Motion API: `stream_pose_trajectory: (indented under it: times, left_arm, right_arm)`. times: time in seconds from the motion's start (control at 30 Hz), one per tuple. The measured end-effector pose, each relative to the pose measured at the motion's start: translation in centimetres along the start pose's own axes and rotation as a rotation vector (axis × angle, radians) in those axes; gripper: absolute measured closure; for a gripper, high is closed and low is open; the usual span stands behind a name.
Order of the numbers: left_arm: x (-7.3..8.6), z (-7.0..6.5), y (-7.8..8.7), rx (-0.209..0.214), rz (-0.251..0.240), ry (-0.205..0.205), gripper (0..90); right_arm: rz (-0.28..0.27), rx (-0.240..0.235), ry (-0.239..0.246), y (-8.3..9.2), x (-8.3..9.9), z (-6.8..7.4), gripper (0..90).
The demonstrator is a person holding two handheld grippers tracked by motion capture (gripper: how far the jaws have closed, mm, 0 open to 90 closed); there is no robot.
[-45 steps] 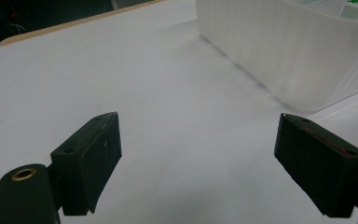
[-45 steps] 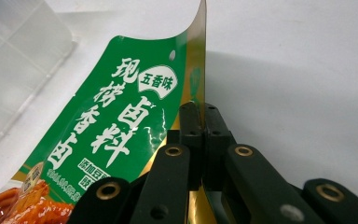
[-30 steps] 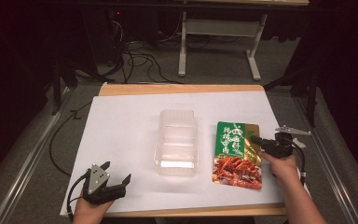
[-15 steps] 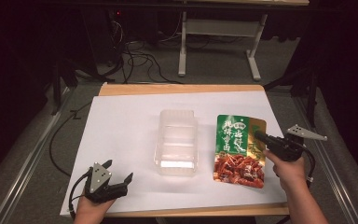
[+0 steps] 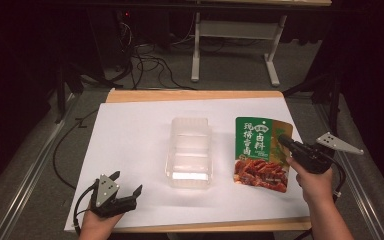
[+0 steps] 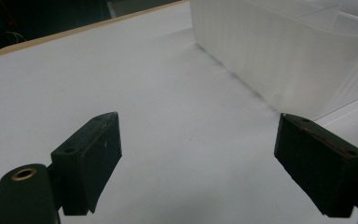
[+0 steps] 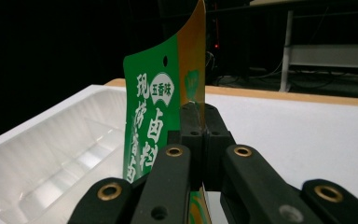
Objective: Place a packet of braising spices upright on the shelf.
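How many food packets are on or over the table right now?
1. The green packet is pinched in the right gripper, just right of the clear tray.

grey floor (image 5: 240,75) is lying in dim light, cables (image 5: 145,62) trailing beneath a white-legged desk (image 5: 232,42).

Overhead light falls bright on the white worktop (image 5: 140,135); the room around is dim, near black. Glare glints inside the clear tray (image 5: 189,152). Pictures are soft and grainy, shadows faint.
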State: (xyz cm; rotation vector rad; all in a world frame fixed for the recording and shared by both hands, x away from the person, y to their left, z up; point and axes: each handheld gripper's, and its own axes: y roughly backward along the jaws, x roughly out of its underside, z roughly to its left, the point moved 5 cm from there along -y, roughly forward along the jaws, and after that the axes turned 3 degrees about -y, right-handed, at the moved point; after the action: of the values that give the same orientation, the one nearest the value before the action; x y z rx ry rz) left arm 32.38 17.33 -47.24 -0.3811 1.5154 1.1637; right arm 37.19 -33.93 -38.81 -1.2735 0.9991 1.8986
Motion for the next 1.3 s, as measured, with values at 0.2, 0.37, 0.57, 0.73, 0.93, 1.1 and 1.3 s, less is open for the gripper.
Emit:
stream_pose_trajectory:
  times: [0.2, 0.37, 0.57, 0.73, 0.93, 1.1, 1.3]
  left_arm:
    - [0.0, 0.0, 0.0, 0.000, -0.001, -0.001, 15.2]
    - [0.0, 0.0, 0.0, -0.002, -0.002, -0.002, 15.2]
    - [0.0, 0.0, 0.0, -0.001, -0.003, -0.002, 15.2]
    - [0.0, 0.0, 0.0, -0.001, -0.004, -0.002, 15.2]
    - [0.0, 0.0, 0.0, 0.000, -0.005, -0.004, 15.2]
    - [0.0, -0.1, 0.0, 0.000, -0.006, -0.003, 15.2]
    - [0.0, 0.0, 0.1, -0.003, -0.008, 0.000, 15.2]
  right_arm:
    - [-0.033, -0.001, 0.008, 0.5, -0.5, 0.1, 90.0]
    - [-0.059, 0.002, 0.020, 0.9, -1.0, 0.3, 90.0]
    - [-0.082, -0.001, 0.029, 1.2, -1.5, 0.8, 90.0]
    - [-0.115, 0.012, 0.059, 1.5, -2.0, 1.2, 90.0]
    - [-0.142, 0.024, 0.085, 1.8, -2.4, 1.4, 90.0]
    - [-0.160, 0.018, 0.102, 1.8, -2.6, 1.7, 90.0]
    - [-0.193, -0.010, 0.126, 1.7, -3.1, 3.1, 90.0]
